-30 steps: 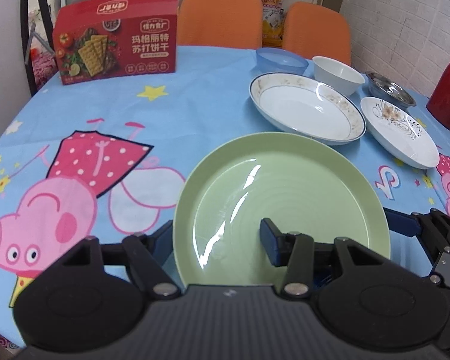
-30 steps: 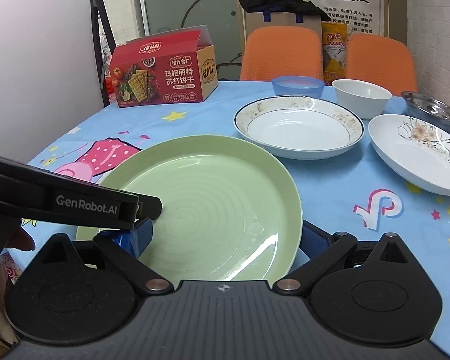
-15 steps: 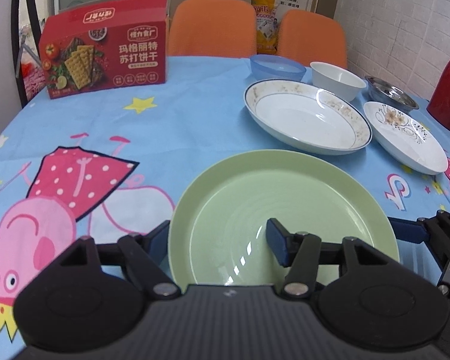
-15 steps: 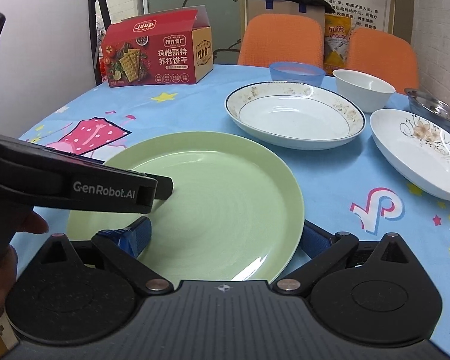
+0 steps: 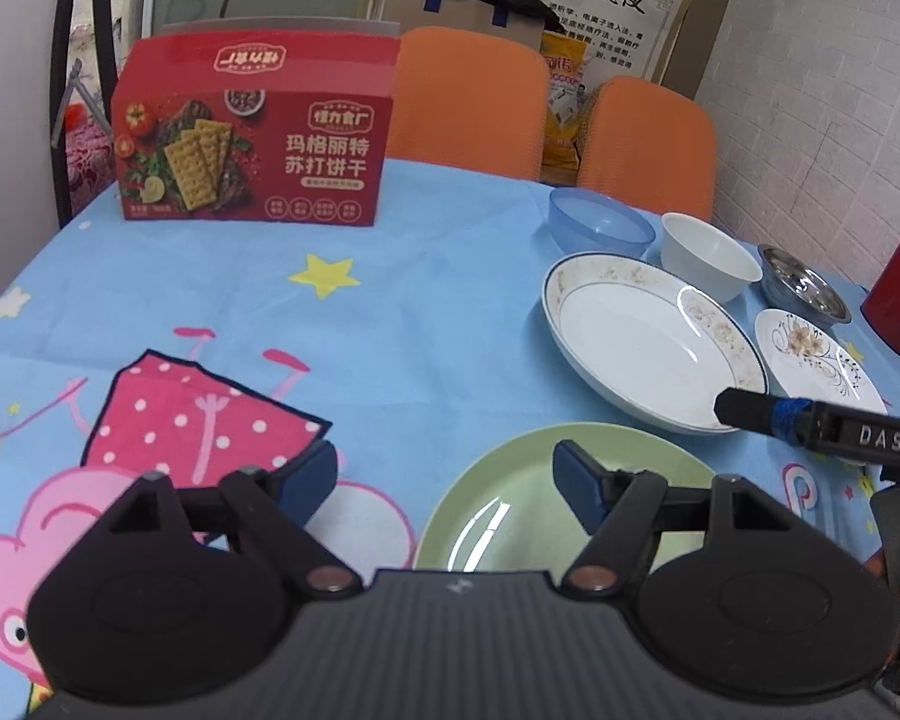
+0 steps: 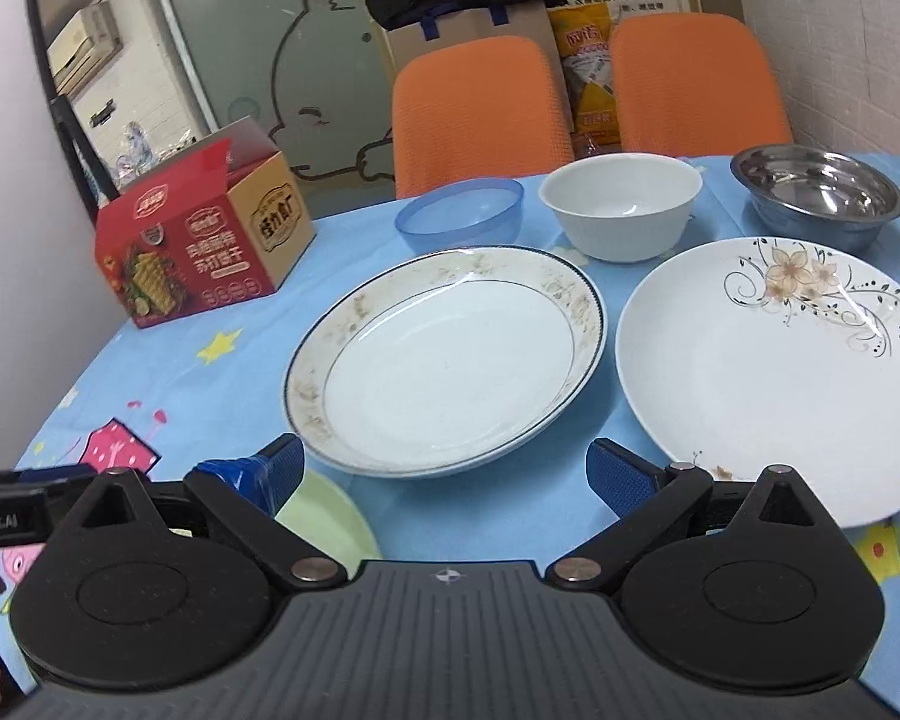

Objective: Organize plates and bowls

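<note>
Plates and bowls sit spread over the blue cartoon cloth (image 5: 438, 312), and nothing is stacked yet. Far left stands the red cracker box (image 5: 252, 138), out of the way. Near left, the left gripper (image 5: 444, 480) hovers with jaws spread and empty, one finger over the cloth, the other over the green plate (image 5: 510, 516), which lies flat at the near edge just beside it. Moving right, the rimmed plate (image 6: 444, 360) lies in the middle, and the right gripper (image 6: 444, 474) hangs just before its near rim, jaws wide apart and holding nothing, lined up, I'd say, to take that rim next. Behind it sit the blue bowl (image 6: 462, 216) and the white bowl (image 6: 621, 204), close together. Right again, the flower plate (image 6: 774, 372) lies flat, just beside the rimmed one, with the steel bowl (image 6: 816, 192) at its far side. Like pieces are grouped near each other, which should make stacking short work.
</note>
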Available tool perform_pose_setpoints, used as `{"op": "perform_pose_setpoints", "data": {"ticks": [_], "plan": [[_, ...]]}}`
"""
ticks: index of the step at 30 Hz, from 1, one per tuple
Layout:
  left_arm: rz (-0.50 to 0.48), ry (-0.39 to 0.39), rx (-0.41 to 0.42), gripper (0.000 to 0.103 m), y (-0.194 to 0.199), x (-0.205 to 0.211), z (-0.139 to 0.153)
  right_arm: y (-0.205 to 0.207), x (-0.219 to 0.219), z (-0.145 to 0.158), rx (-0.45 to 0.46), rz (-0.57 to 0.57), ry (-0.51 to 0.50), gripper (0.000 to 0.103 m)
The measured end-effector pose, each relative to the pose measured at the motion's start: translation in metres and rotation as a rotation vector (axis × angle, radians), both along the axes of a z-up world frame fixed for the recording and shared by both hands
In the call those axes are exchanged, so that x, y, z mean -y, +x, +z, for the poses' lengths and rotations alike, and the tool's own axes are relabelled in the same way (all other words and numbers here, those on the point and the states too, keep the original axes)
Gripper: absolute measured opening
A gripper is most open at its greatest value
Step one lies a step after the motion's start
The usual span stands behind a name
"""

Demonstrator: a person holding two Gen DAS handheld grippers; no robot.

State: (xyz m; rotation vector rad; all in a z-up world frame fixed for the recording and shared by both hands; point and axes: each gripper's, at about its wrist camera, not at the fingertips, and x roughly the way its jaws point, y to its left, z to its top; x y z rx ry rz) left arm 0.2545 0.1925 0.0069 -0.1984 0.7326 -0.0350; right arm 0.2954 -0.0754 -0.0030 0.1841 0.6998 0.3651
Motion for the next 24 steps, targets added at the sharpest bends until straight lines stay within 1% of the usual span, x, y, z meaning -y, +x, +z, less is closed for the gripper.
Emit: {"op": "perform_pose_setpoints", "data": {"ticks": [3,4,6,10,13,15,17,19,20,22,24], "plan": [[-0.019,-0.007,-0.014,0.072,0.009,0.0,-0.005,0.019,0.001,-0.006,-0.047,0.0,0.05,0.088],[-0.023,-0.004,-0.016,0.072,0.012,0.001,-0.006,0.024,-0.002,-0.007,-0.059,0.002,0.05,0.088],[-0.029,0.004,-0.015,0.072,0.018,0.0,-0.006,0.029,-0.008,-0.009,-0.057,0.013,0.037,0.09],[-0.026,0.009,-0.01,0.072,0.029,-0.006,-0.003,0.03,-0.023,-0.008,-0.048,0.018,-0.022,0.09],[-0.011,0.012,-0.012,0.072,0.036,-0.011,-0.002,0.028,-0.031,-0.007,-0.056,0.079,-0.004,0.09],[-0.006,0.013,-0.015,0.072,0.039,-0.013,-0.002,0.027,-0.03,-0.007,-0.052,0.1,0.004,0.089],[-0.008,0.011,-0.017,0.072,0.04,-0.015,-0.003,0.023,-0.025,-0.004,-0.027,0.08,-0.021,0.089],[-0.018,-0.007,-0.024,0.072,0.045,-0.014,-0.004,0.024,-0.016,-0.001,-0.004,0.047,-0.024,0.089],[-0.023,-0.019,-0.027,0.072,0.049,-0.014,-0.004,0.027,-0.014,0.0,-0.002,0.043,-0.02,0.089],[-0.065,-0.045,-0.028,0.072,0.064,-0.007,-0.002,0.038,-0.014,0.0,-0.015,0.032,-0.012,0.089],[-0.102,-0.049,-0.041,0.072,0.083,0.001,-0.001,0.049,-0.015,-0.002,-0.023,0.034,-0.006,0.089]]}}
